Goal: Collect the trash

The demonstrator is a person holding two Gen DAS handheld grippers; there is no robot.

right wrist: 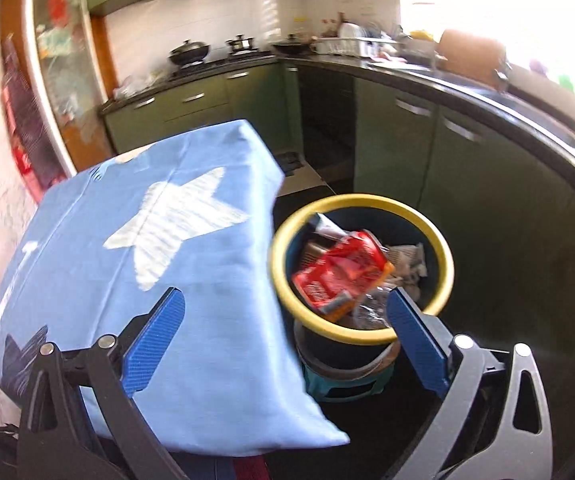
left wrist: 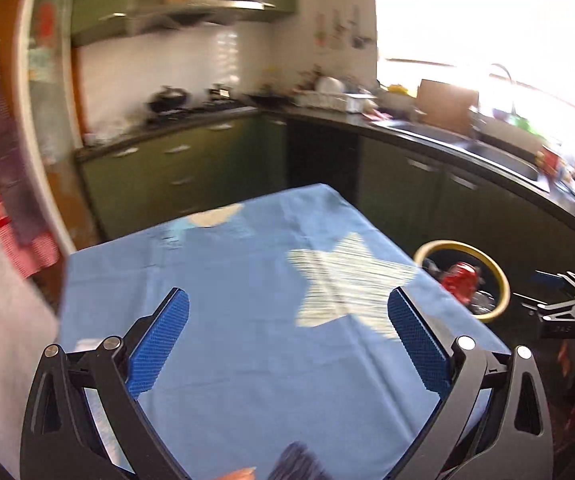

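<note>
Hovering over the blue tablecloth [left wrist: 247,288] — left gripper [left wrist: 287,340] is sitting spread wide, gripping nothing. Right gripper [right wrist: 285,340] is also spread and empty, straddling the cloth's right edge and the yellow-rimmed bin [right wrist: 445,256]. Trash is lying inside the bin — red wrapper [right wrist: 339,272] on top, crumpled paper [right wrist: 405,260] to its right.

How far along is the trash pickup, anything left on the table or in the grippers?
Looks mostly done. The yellow-rimmed trash bin beside the table already holds a crumpled red wrapper and crumpled paper. Nothing is in hand: the left gripper and right gripper are both open and empty. On the blue star-print tablecloth I see no loose trash, though its near edge is partly hidden.
</note>
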